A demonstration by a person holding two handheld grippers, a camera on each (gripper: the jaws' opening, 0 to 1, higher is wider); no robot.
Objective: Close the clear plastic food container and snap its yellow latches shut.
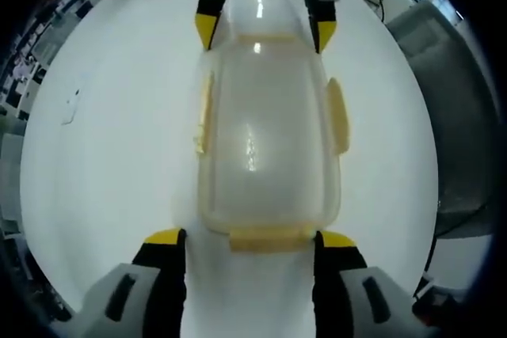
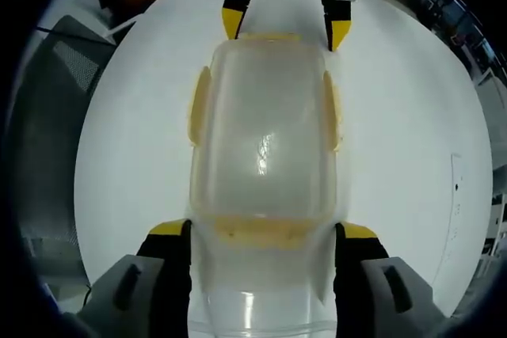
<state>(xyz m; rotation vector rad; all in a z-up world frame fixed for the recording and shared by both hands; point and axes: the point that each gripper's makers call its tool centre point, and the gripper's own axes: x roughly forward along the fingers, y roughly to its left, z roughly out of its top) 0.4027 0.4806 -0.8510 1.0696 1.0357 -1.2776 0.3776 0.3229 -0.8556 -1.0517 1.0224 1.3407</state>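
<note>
the clear rectangular plastic food container [image 1: 268, 136] with pale yellow latches [image 1: 341, 116] lies on the white counter [image 1: 111, 156]. the left tongs [image 1: 250, 237] and right tongs [image 2: 264, 229] stand released, spread at its opposite ends.

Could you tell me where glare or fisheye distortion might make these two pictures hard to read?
Left gripper view: bright streaks of glare sit on the container lid, and the white table is nearly washed out. Right gripper view: a similar highlight marks the lid's middle; the table edge bows strongly. In both, the translucent plastic is hazy, so the yellow latches look pale.
</note>
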